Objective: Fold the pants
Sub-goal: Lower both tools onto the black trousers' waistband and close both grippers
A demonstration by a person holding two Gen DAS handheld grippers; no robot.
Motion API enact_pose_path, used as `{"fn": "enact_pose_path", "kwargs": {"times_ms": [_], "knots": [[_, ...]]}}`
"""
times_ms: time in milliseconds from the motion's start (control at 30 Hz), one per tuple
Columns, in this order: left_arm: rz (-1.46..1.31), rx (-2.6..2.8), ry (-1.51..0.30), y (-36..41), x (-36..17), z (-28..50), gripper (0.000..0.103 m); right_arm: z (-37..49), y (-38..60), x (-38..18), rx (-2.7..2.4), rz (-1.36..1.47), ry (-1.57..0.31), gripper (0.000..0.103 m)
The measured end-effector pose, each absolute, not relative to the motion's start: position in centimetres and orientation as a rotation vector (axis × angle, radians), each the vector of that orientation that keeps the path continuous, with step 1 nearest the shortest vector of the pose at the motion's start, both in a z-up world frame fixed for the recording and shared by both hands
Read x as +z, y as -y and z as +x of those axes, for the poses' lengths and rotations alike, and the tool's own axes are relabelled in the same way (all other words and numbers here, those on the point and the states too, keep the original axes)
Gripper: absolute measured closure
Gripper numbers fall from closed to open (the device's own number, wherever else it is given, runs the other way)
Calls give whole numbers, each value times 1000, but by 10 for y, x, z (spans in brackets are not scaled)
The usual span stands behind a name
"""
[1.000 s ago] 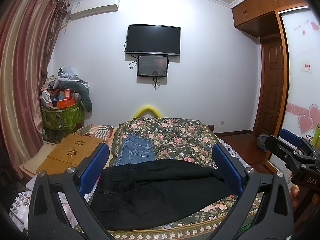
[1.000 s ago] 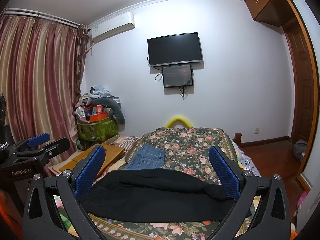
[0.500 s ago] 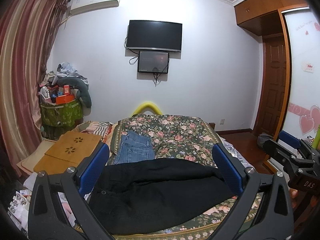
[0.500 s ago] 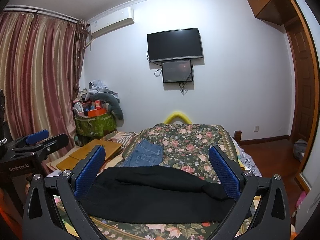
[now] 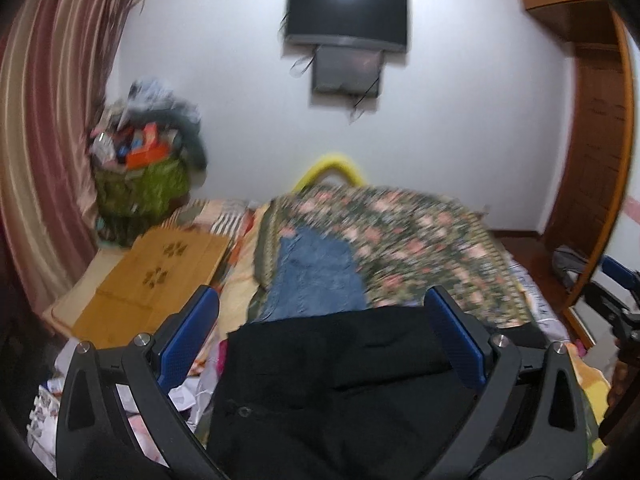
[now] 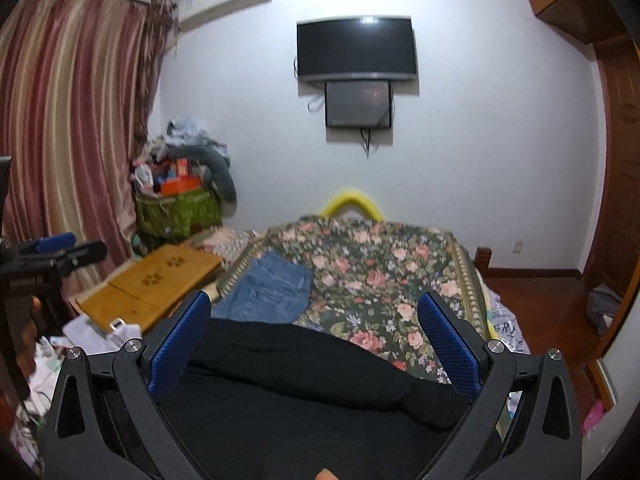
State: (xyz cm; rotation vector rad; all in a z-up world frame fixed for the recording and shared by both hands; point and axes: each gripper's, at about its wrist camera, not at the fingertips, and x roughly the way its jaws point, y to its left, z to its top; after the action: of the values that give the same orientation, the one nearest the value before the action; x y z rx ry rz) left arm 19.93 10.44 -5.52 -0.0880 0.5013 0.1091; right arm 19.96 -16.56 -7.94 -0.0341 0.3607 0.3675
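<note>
Your left gripper (image 5: 322, 336) and right gripper (image 6: 314, 340) hung spread wide and empty above the black pants (image 6: 304, 376), which looked soft and limp, likely best pinched at the waistband corners.

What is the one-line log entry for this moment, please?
stage: approach | left gripper: open, above black pants | right gripper: open, above pants | pants: flat on floral bedspread | grasp: none

Floral bedspread (image 6: 400, 272) covers the bed, with folded blue jeans (image 6: 272, 290) lying on its left side. A yellow curved headboard (image 6: 352, 198) peeks up behind. On the white wall hangs a black TV (image 6: 356, 48), a smaller screen (image 6: 358, 104) directly under it. Striped curtains (image 6: 72, 120) hang at left, beside a green bin (image 6: 176, 212) heaped with clutter. A wooden lap desk (image 6: 160, 284) sits left of the bed.
</note>
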Motion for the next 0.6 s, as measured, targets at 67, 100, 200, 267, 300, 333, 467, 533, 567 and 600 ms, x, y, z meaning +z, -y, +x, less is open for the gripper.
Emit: {"fn": "enact_pose_path", "kwargs": {"times_ms": [67, 100, 200, 267, 300, 333, 467, 533, 567, 600], "knots": [[-117, 124, -561, -126, -70, 228, 0, 219, 165, -90, 369, -47, -397, 0], [-131, 133, -597, -138, -79, 242, 0, 226, 165, -94, 373, -53, -408, 0], [-128, 169, -689, -165, -108, 280, 0, 257, 165, -112, 378, -87, -464, 0], [-111, 213, -736, -180, -130, 301, 0, 283, 164, -129, 384, -112, -521, 0], [-109, 222, -761, -186, -140, 311, 0, 293, 164, -134, 391, -118, -542, 0], [-111, 230, -788, -191, -151, 319, 0, 305, 164, -142, 399, -124, -575, 0], [-149, 234, -950, -215, -206, 358, 0, 338, 163, -174, 454, -123, -696, 1], [-145, 234, -1011, -221, -228, 371, 7, 352, 159, -188, 477, -149, -757, 3], [-137, 233, -1048, -224, -242, 379, 10, 359, 157, -195, 484, -174, -787, 3], [-132, 229, -1073, -225, -252, 384, 14, 365, 154, -201, 487, -194, -805, 4]]}}
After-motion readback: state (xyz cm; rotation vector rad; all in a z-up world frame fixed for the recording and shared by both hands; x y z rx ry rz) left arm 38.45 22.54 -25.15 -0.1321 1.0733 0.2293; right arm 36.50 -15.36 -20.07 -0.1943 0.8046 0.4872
